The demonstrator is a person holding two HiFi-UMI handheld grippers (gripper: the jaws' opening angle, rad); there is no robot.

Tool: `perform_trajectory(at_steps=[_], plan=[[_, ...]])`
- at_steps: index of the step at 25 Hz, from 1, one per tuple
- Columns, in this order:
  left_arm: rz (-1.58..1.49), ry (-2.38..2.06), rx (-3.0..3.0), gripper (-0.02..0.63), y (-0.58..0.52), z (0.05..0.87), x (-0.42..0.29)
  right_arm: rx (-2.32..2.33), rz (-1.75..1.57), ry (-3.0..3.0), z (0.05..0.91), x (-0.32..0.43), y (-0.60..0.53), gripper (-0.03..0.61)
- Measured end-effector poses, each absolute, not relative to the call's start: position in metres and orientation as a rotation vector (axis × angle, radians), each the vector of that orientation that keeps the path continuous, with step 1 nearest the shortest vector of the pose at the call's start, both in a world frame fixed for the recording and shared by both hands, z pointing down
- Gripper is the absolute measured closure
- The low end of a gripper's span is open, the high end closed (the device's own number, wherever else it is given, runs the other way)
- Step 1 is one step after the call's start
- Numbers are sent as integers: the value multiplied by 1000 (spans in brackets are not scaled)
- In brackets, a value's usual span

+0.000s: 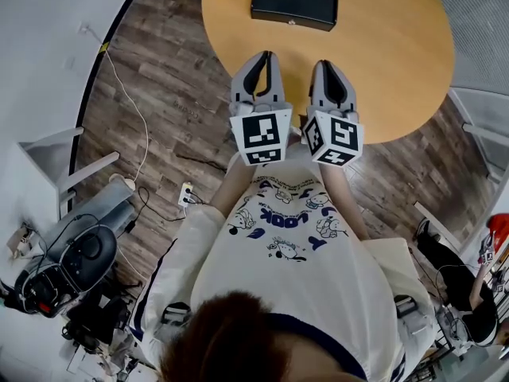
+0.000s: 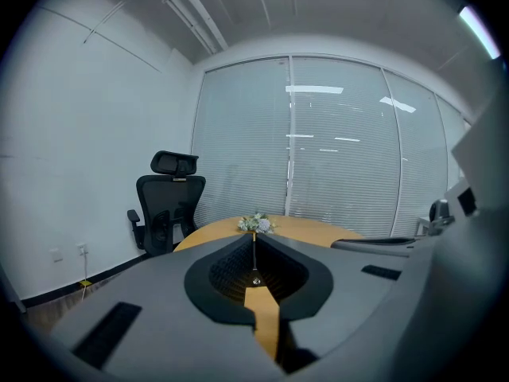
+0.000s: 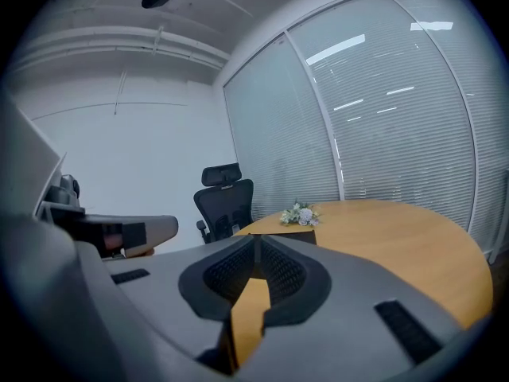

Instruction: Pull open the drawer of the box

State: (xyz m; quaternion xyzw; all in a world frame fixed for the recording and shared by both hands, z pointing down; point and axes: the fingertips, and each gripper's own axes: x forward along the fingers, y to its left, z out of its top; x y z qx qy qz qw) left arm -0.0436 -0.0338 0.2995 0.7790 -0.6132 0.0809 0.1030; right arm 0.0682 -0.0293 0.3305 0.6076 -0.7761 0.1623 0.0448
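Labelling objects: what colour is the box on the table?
The box is black; head view shows it best.

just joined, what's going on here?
A person stands at a round wooden table with a gripper in each hand. The left gripper and right gripper hover side by side over the near edge, jaws together and empty. The black box sits at the far side, untouched. Its drawer looks shut, so the pull has not begun.

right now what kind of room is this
Most likely an office meeting room: a round wooden table, a black high-backed office chair beside it, and a wall of windows covered by slatted blinds.
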Motion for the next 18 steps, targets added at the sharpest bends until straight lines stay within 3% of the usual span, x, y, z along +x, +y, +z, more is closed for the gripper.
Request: perform_trajectory(at_steps=[18], plan=[[348,-1830,2202,594,-93,337,-11,1773,558,-2359,360,104,-92,535]])
